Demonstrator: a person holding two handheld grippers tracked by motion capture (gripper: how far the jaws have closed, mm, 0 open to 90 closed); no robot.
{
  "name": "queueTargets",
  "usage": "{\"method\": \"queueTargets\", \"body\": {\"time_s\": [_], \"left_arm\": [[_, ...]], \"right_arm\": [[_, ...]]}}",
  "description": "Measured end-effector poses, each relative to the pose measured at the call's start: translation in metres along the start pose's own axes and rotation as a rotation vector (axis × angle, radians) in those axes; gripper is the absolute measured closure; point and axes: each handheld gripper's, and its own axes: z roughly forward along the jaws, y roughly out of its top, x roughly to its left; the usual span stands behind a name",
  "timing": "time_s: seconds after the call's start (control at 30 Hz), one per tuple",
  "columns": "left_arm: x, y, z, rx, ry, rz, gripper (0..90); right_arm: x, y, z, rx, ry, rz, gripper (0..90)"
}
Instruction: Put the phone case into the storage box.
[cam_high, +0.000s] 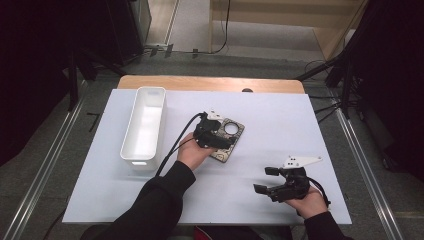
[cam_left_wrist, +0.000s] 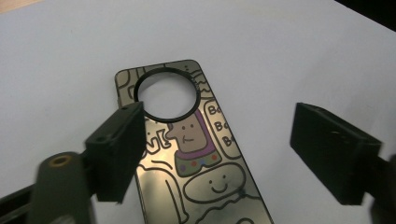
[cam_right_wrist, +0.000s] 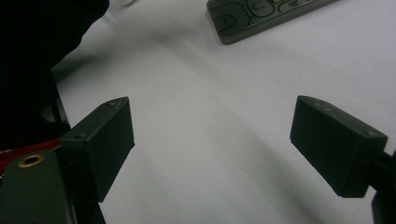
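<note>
Left gripper (cam_left_wrist: 215, 154), jaws spread wide, poised over a flat door-hanger tag (cam_left_wrist: 196, 154) printed with cartoon figures and pierced by a round hole near one end; one jaw overlaps the tag's edge in the left gripper view, though contact cannot be told, and the other stands clear beside it. In the high view the tag (cam_high: 231, 135) lies flat on the white sheet (cam_high: 280, 120), right of a white bin (cam_high: 145, 125). Right gripper (cam_right_wrist: 212, 144), jaws likewise apart and holding nothing, hovers over bare sheet near the front edge.
</note>
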Motion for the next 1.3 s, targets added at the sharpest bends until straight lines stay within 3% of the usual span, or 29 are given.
{"method": "queueTargets", "body": {"time_s": [0.13,0.17,0.23,0.43,0.93,1.3], "left_arm": [[0.000,0.000,0.001,-0.008,0.005,0.004,10.5],[0.000,0.000,0.002,-0.014,0.004,0.002,0.0],[0.001,-0.001,0.003,-0.010,-0.018,-0.020,0.0],[0.000,-0.002,0.005,-0.001,0.013,-0.005,0.0],[0.002,-0.010,0.018,0.008,0.046,-0.062,0.0],[0.002,-0.014,0.026,0.042,0.073,-0.053,0.0]], "right_arm": [[0.000,0.000,0.000,0.000,-0.001,-0.001,12.4],[0.000,0.000,0.000,0.000,-0.002,-0.003,12.4],[0.000,0.000,0.000,0.000,-0.002,-0.005,12.4],[0.000,0.000,0.000,0.001,-0.001,-0.005,12.5],[0.000,0.000,0.000,0.000,0.001,-0.002,12.4],[0.000,0.000,0.001,0.005,0.002,-0.002,12.4]]}}
